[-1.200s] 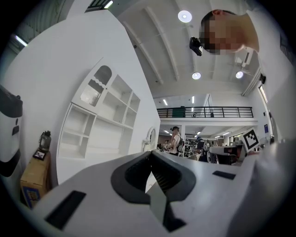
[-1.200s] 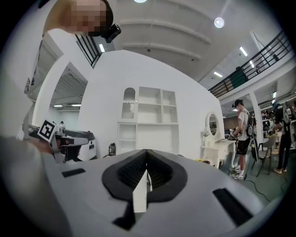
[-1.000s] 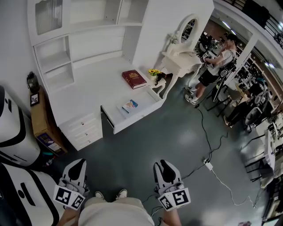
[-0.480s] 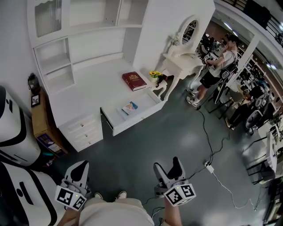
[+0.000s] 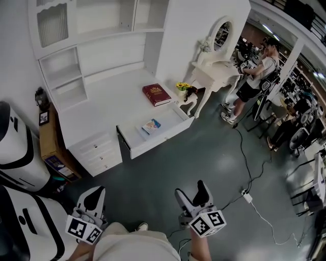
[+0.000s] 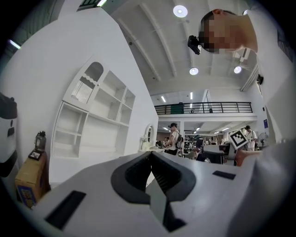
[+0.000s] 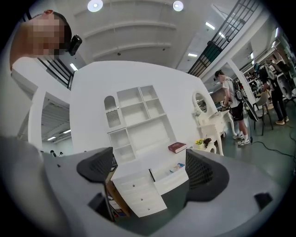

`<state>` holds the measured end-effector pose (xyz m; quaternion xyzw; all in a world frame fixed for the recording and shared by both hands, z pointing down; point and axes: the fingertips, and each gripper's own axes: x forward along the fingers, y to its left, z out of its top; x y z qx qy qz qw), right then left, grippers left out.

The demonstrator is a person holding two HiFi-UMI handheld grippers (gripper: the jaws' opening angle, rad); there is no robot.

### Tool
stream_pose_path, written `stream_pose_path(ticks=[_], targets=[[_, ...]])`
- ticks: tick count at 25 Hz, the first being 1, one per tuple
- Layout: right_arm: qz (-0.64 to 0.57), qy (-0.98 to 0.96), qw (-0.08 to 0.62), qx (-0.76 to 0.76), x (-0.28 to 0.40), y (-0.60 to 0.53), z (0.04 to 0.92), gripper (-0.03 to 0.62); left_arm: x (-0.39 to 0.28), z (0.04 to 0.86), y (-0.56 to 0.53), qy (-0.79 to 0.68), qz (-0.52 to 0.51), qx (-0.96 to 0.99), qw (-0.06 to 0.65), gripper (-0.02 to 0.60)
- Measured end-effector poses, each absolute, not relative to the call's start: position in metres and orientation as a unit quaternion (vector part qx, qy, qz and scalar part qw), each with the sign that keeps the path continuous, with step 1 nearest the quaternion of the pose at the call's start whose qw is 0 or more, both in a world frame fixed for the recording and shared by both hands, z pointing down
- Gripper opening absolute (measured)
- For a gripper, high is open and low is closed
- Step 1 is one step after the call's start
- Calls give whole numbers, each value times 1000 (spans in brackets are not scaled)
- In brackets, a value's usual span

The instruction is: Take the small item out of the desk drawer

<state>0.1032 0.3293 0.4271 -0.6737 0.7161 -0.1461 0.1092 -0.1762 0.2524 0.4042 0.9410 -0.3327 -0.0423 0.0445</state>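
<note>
I am holding my left gripper [image 5: 95, 193] with its jaws pressed together and my right gripper [image 5: 192, 194] with jaws just opened wide on nothing, both well apart from the small item [image 5: 151, 125] lying in the open desk drawer [image 5: 159, 143].

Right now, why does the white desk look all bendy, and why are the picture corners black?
Right gripper view: the wide lens bows the white desk, and the lens's round edge leaves the corners black. Left gripper view: the same curve and dark rim, and the ceiling lamps glare plain white. Head view: the shelves lean outward, the light is even, and the grey floor shows a soft sheen.
</note>
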Motion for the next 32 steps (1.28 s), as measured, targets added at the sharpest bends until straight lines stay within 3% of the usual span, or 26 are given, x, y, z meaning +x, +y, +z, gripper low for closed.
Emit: stream_pose_path(ticks=[15, 32], targets=[[-183, 718, 63, -668, 116, 270, 464, 482, -158, 452, 192, -348, -22, 932, 101, 15], [-188, 673, 9, -715, 139, 51, 448, 482, -103, 433, -53, -277, -55, 951, 122, 15]])
